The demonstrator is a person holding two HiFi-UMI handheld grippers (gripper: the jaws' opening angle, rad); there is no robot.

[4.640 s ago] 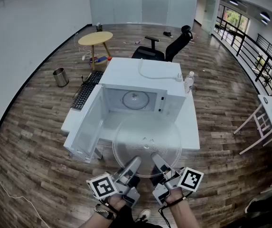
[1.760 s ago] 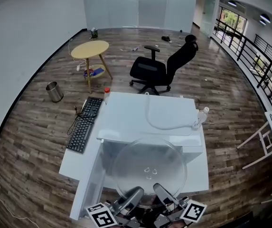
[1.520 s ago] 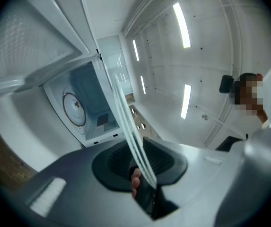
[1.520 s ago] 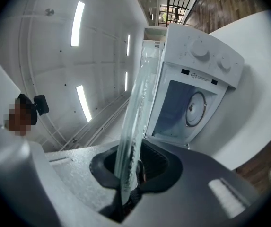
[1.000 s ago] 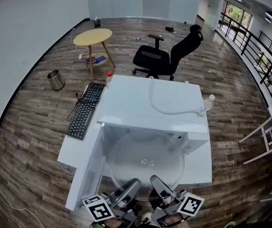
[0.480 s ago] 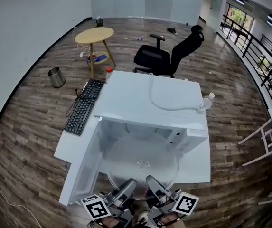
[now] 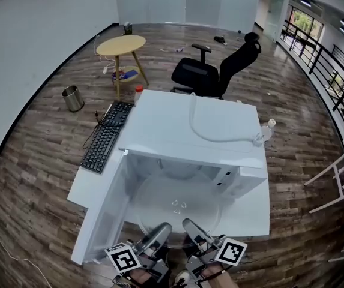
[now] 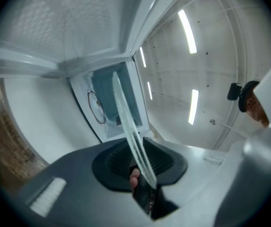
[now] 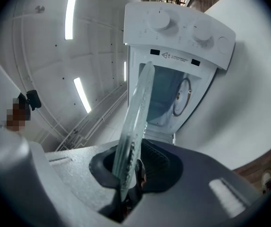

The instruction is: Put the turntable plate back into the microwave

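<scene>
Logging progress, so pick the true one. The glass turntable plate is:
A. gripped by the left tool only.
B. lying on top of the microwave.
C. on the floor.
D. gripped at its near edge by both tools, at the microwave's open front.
D: the left tool and right tool each clamp the near rim of the turntable plate, in front of the open microwave.

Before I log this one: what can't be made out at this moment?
- Head view: cavity floor, hidden by the roof of the microwave and the turntable plate.
- Both gripper views: whether the plate's far edge touches down; it shows edge-on.
- Head view: hands behind the left gripper and right gripper, cut off by the bottom edge.
- Head view: red-capped item beside the keyboard, too small to identify.
</scene>
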